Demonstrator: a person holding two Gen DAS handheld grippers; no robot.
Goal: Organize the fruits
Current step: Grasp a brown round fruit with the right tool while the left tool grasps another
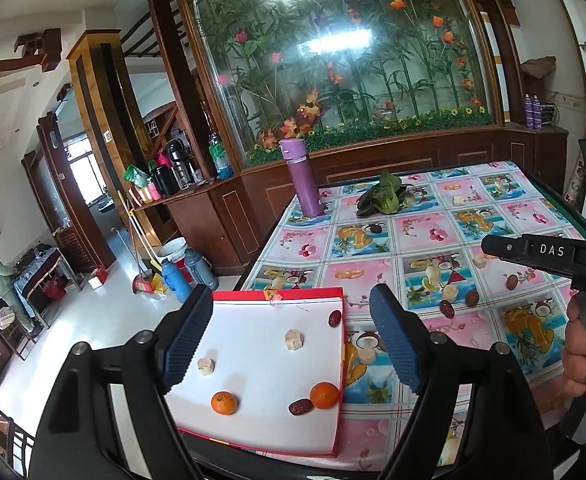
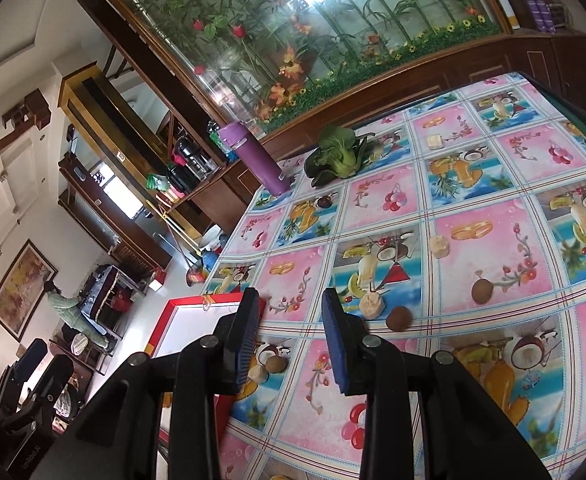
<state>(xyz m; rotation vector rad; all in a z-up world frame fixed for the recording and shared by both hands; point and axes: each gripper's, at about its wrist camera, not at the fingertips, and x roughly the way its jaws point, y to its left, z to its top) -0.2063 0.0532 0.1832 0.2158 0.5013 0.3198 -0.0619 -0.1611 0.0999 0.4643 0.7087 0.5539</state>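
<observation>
A red-rimmed white tray [image 1: 253, 432] lies at the table's near left corner. It holds two oranges [image 1: 224, 403] [image 1: 324, 395], two red dates [image 1: 301, 407] [image 1: 334, 318] and two pale fruit chunks [image 1: 205, 366] [image 1: 294, 339]. My left gripper [image 1: 291, 304] hovers open over the tray with nothing between its fingers. On the cloth to the right lie a red date [image 1: 447, 309], two brown round fruits [image 2: 398, 318] [image 2: 482, 291] and pale chunks [image 2: 371, 306] [image 2: 439, 246]. My right gripper [image 2: 293, 344] hangs open above the cloth, beside the tray's right rim [image 2: 173, 312], holding nothing.
A purple flask [image 1: 305, 178] and a bok choy [image 1: 385, 196] stand at the table's far side, with another pale chunk [image 1: 458, 200] beyond. A hand [image 1: 581, 344] holds the right gripper's handle. A wooden cabinet and a glass plant display are behind. A person stands far left.
</observation>
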